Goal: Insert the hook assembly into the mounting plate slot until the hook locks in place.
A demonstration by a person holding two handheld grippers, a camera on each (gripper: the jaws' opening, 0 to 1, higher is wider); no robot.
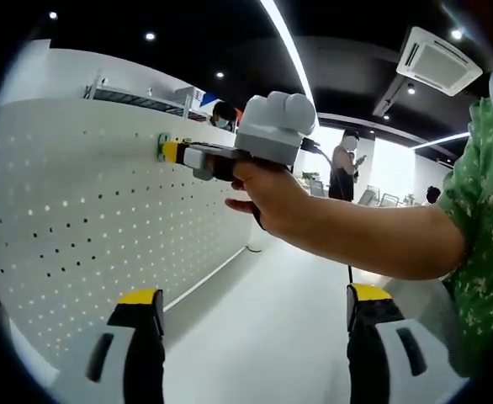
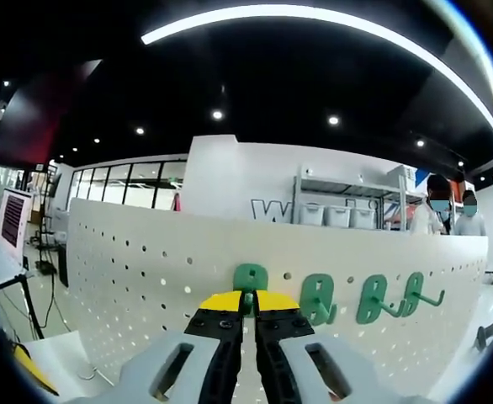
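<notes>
- My right hand-held gripper [image 2: 247, 305] has its yellow-tipped jaws pressed together on the green hook assembly [image 2: 250, 278], pinching it low down so that only its rounded top shows above the tips.
- That piece sits straight ahead of the tips, against the white pegboard [image 2: 145, 269]; I cannot tell whether it is seated or merely touching.
- Further right along the board hang three more green hooks [image 2: 373, 299], apparently mounted.
- In the left gripper view, my left hand-held gripper [image 1: 255, 307] hangs spread and empty, well apart from the board, while the person's hand [image 1: 267, 189] drives the right one at the panel.
- I judge the hook light, rigid plastic, smooth and likely to twist in a pinch.
- I would hold it across the flat base plate, square to the board, not by the prong.
</notes>
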